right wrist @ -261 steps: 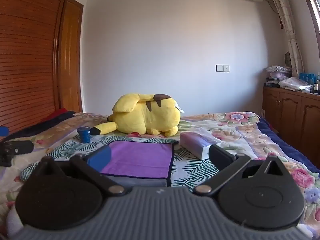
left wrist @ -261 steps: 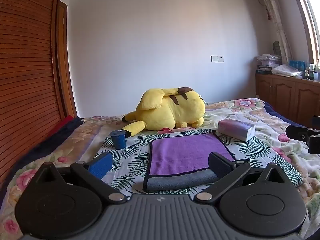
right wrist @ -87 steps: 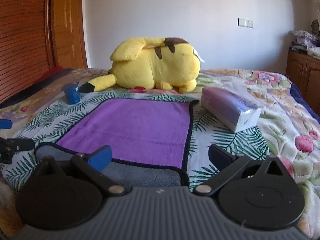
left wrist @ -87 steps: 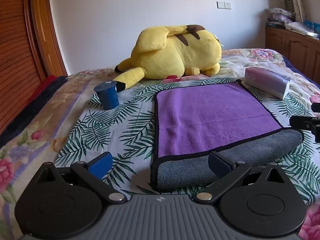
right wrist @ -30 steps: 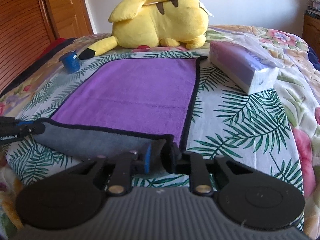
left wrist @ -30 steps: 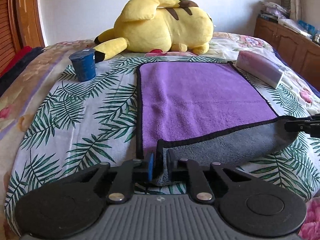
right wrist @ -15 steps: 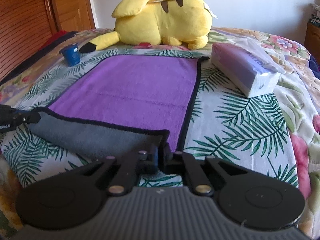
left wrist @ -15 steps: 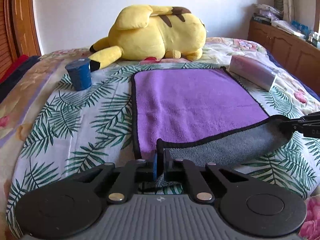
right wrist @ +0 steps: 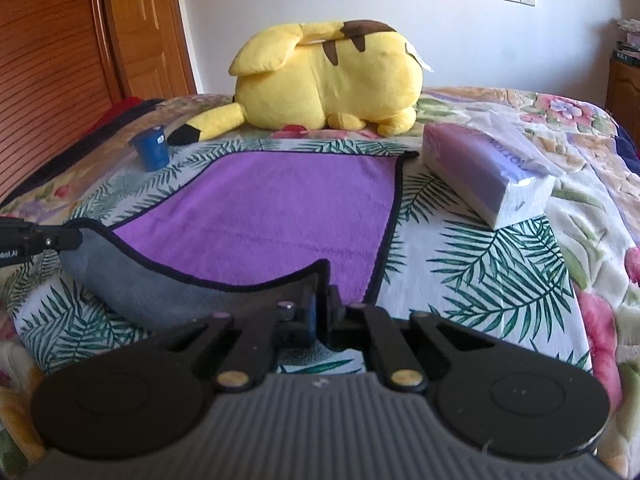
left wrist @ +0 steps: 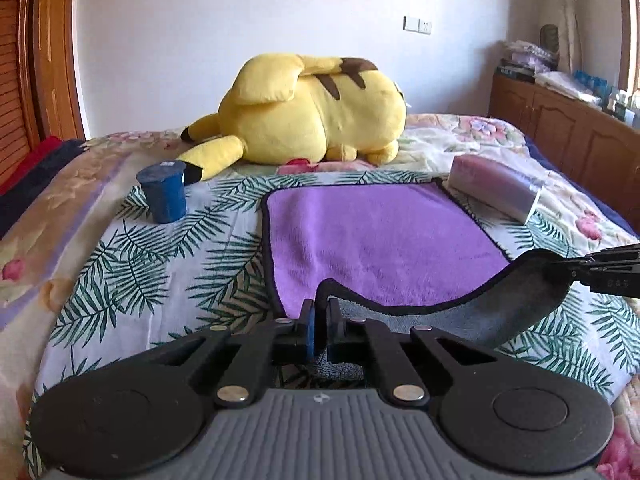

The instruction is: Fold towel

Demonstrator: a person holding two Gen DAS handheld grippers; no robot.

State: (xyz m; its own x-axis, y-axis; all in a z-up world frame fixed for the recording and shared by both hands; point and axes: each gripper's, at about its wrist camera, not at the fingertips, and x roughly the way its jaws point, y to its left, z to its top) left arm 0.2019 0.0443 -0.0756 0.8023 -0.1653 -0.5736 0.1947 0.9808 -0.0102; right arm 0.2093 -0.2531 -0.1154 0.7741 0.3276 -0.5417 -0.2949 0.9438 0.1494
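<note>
1. Your left claw (left wrist: 319, 322) is clamped on the near left corner of the purple towel with grey underside and black edging (left wrist: 380, 240), and your right claw (right wrist: 320, 312) is clamped on its near right corner; both corners are lifted off the bed, so the grey underside sags between them.
2. You have the bed with the floral and palm-leaf quilt (left wrist: 132, 264) under everything; the far part of the towel lies flat on it, purple side up.
3. You can see the big yellow plush toy with brown stripes (left wrist: 312, 108) lying beyond the towel's far edge.
4. Look to the towel's far right corner for the purple plastic-wrapped tissue pack (right wrist: 486, 172), just beside the towel's edge.
5. Left of the towel, near the plush toy's black-tipped tail, stands the small dark blue cup (left wrist: 162, 192), upright and apart from the towel.
</note>
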